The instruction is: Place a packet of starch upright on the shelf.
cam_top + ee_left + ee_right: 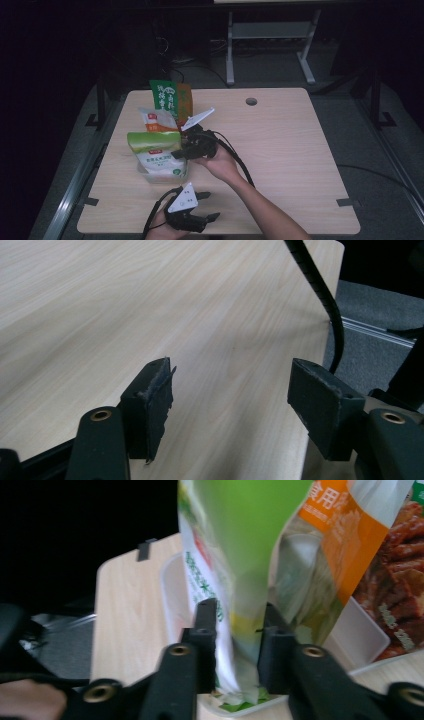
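Note:
A clear plastic tub (pixel 144 174) on the left part of the wooden table (pixel 285 150) holds several snack bags standing upright. The front one is a green-and-white bag (pixel 155 150). My right gripper (pixel 178 152) reaches in from the right at this bag. In the right gripper view the bag's side edge (pixel 235 645) lies between the jaws of the right gripper (pixel 239 607), which stand slightly apart around it, open. My left gripper (pixel 210 205) rests near the table's front edge, open. Nothing but bare tabletop lies between the jaws of the left gripper (pixel 232 370).
Behind the front bag stand an orange-and-white bag (pixel 156 120), a dark green bag (pixel 165 97) and an orange bag (pixel 184 102). The table's far part has a round cable hole (pixel 251 101). A cable (pixel 325 295) crosses near the table's edge. Dark floor surrounds the table.

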Available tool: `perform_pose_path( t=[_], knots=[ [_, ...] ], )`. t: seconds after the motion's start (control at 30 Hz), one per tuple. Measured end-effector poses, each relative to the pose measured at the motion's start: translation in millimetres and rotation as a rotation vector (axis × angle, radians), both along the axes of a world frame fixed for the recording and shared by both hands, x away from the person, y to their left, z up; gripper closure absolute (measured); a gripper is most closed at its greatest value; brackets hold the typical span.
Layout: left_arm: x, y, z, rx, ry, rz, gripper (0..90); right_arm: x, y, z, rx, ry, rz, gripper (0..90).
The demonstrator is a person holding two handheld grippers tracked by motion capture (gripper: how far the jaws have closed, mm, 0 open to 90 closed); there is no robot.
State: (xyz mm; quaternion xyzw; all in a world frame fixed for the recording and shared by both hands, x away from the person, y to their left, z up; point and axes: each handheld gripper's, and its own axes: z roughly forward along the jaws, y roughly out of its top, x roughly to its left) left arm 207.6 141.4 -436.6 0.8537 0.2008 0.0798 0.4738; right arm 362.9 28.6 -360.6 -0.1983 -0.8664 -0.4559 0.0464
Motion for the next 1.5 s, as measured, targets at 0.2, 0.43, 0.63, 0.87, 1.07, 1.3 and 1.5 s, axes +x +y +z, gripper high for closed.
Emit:
perform_pose_path(
  t=[0.2,0.43,0.63,0.87,1.07,1.3,1.5],
  knots=[
    [2.8,-0.4,-0.3,0.008,0.001,0.01,31.0,-0.6,-15.4,4.5,-0.004,-0.024,-0.012,63.8],
    [5.1,-0.6,-1.4,0.017,-0.007,0.018,29.8,2.3,-39.2,2.8,0.001,-0.007,-0.038,52.8],
    [6.8,1.4,0.0,0.006,0.005,0.027,28.7,6.4,-62.6,-4.8,0.001,0.025,-0.082,47.9],
    [8.8,2.3,0.5,0.006,0.001,0.037,28.5,10.2,-90.3,-12.0,-0.018,0.041,-0.135,44.6],
    [9.5,1.7,1.5,-0.008,0.006,0.039,28.3,11.5,-110.0,-14.3,-0.024,0.047,-0.165,42.8],
    [10.1,2.0,1.5,-0.011,0.006,0.044,28.1,10.4,-126.5,-15.1,-0.044,0.059,-0.198,40.3],
    [10.9,3.0,1.7,-0.012,0.005,0.051,28.0,8.8,-137.1,-13.2,-0.055,0.057,-0.216,38.1]
  ],
)
